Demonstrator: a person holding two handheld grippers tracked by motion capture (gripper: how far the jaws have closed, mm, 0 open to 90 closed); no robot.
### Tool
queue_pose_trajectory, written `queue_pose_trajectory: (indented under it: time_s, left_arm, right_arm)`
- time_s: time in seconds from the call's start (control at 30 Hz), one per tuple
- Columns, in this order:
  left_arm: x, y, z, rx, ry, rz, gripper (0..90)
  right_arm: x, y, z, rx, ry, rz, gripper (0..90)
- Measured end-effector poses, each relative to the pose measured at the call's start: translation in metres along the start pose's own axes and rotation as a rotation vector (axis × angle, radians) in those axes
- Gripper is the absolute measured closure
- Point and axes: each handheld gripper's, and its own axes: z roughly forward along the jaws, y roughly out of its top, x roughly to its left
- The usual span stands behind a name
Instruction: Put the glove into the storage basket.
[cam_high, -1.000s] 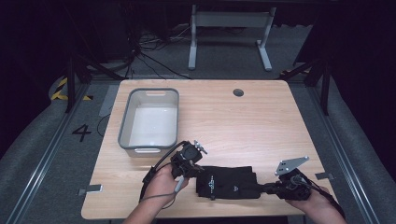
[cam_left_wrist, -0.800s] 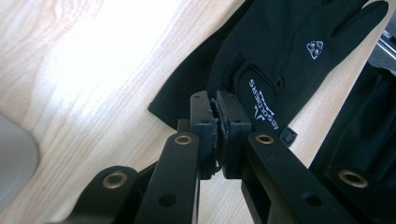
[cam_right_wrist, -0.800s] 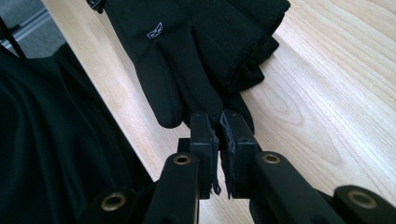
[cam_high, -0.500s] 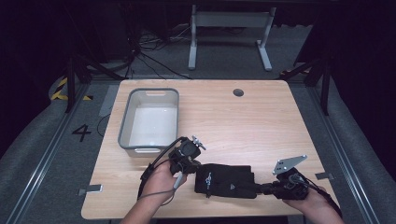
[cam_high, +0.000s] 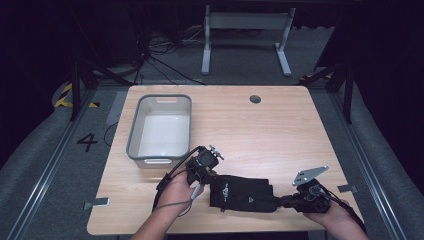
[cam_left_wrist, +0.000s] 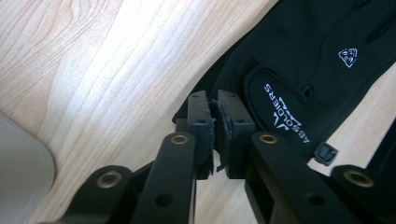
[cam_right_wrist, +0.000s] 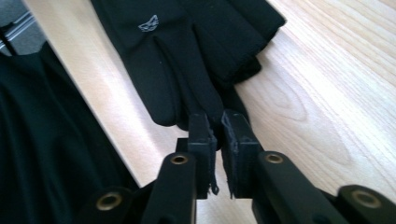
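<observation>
Gloves (cam_high: 242, 192), a black stacked pair, lie flat on the table (cam_high: 280, 130) at the lower middle of the high view, likely so each end can be taken. The left gripper (cam_high: 210, 176) sits at the cuff edge (cam_left_wrist: 233, 88), the right gripper (cam_high: 286, 201) at a fingertip (cam_right_wrist: 212, 109). Both sets of jaws have just been opening and stand slightly apart, fabric no longer pinched. A grey bin (cam_high: 161, 129) waits at upper left, probably the destination.

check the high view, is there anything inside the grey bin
No, the grey bin shows a bare white floor, while the black gloves lie on the wooden table nearer the person.
</observation>
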Motion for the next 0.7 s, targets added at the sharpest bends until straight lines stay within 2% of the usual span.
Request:
queue_pose_trajectory:
  time_s: [0.03, 0.07, 0.1, 0.27, 0.37, 0.43, 0.57, 0.63, 0.7]
  left_arm:
    - [0.000, 0.000, 0.000, 0.000, 0.000, 0.000, 80.5]
    - [0.000, 0.000, 0.000, -0.001, 0.002, 0.000, 80.5]
    - [0.001, 0.000, 0.000, -0.002, -0.005, -0.003, 77.4]
    - [-0.001, 0.000, -0.002, -0.022, -0.004, -0.005, 74.2]
    - [-0.005, 0.001, -0.004, -0.044, -0.014, 0.012, 72.1]
    - [-0.012, 0.004, -0.007, -0.074, -0.029, 0.038, 68.6]
    - [-0.018, 0.009, -0.010, -0.086, -0.036, 0.064, 67.1]
    - [-0.021, 0.011, -0.011, -0.097, -0.045, 0.077, 66.6]
    - [-0.024, 0.013, -0.012, -0.099, -0.056, 0.086, 66.3]
  right_arm:
    - [-0.001, -0.001, 0.001, 0.000, -0.022, 0.002, 75.5]
    - [-0.001, -0.001, 0.001, 0.000, -0.022, 0.002, 75.5]
    - [-0.004, -0.002, 0.000, -0.015, -0.041, 0.010, 70.2]
    - [-0.006, -0.002, -0.007, -0.051, -0.064, 0.005, 69.8]
    - [-0.007, -0.002, -0.011, -0.073, -0.078, 0.003, 69.3]
    - [-0.010, -0.003, -0.012, -0.082, -0.083, 0.012, 67.9]
    - [-0.014, -0.004, -0.013, -0.090, -0.095, 0.020, 65.9]
    - [-0.019, -0.006, -0.014, -0.097, -0.128, 0.026, 64.7]
    - [-0.021, -0.007, -0.014, -0.099, -0.125, 0.029, 64.3]
